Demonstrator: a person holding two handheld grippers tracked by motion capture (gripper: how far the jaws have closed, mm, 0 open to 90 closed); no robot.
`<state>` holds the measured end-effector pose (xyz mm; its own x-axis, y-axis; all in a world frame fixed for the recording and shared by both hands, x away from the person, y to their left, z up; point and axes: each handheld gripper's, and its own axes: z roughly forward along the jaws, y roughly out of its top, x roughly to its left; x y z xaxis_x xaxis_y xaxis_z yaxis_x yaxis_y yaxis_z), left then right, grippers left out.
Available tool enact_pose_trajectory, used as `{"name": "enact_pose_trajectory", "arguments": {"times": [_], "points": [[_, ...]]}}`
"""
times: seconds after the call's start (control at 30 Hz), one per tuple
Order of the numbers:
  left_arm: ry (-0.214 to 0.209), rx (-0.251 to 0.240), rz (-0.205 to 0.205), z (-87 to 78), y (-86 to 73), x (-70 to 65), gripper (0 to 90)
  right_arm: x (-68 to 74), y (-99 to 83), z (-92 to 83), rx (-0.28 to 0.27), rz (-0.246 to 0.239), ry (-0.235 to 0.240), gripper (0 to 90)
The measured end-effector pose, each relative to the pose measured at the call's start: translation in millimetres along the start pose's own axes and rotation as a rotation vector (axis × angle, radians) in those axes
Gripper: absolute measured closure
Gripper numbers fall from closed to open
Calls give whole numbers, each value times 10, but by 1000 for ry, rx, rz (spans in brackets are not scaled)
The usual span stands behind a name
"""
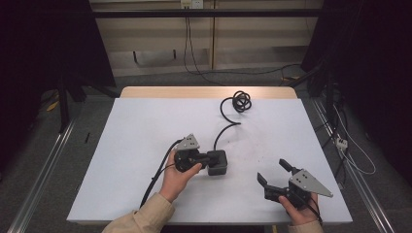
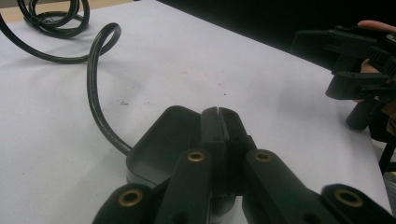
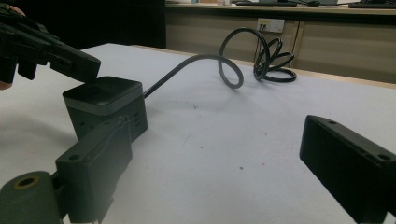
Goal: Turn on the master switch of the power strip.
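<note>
White table (image 1: 145, 145) in a dark room. Black power cube (image 1: 218, 162) sat mid-table, its cable (image 1: 228, 109) coiled behind. Left gripper (image 1: 210, 159), jaws fully closed and empty, rested on the cube's top. Right gripper (image 1: 273, 172), wide open and empty, waited right of the cube. Likely the pinning step; next, right gripper needs to close in.

high view: overhead, facing forward | gripper views: low, close, facing each other | shared: power box (image 1: 217, 162)
</note>
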<state>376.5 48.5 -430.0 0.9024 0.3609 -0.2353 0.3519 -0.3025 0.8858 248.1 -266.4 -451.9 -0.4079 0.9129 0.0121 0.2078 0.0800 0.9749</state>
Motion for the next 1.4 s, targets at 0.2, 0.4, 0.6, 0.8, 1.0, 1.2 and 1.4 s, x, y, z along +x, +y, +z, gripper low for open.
{"name": "enact_pose_trajectory", "arguments": {"times": [0.2, 0.4, 0.6, 0.8, 1.0, 1.2, 1.4], "points": [[2, 4, 1, 12, -8, 0, 900, 2, 1, -1, 0, 1, 0, 87], [5, 14, 10, 18, -14, 0, 900, -1, 1, -2, -2, -1, 0, 87], [14, 16, 16, 17, -14, -3, 900, 3, 1, -1, 0, 2, 0, 87], [13, 12, 20, 17, -22, -1, 900, 5, 0, -1, -1, 1, 1, 88], [18, 16, 27, 20, -23, -13, 900, 3, -1, 1, 1, 2, 1, 87], [19, 18, 32, 25, -25, -28, 900, 6, 1, 0, -1, 1, 1, 87], [29, 20, 29, 29, -24, -43, 900, 9, 0, 2, -1, 1, 2, 87]]}}
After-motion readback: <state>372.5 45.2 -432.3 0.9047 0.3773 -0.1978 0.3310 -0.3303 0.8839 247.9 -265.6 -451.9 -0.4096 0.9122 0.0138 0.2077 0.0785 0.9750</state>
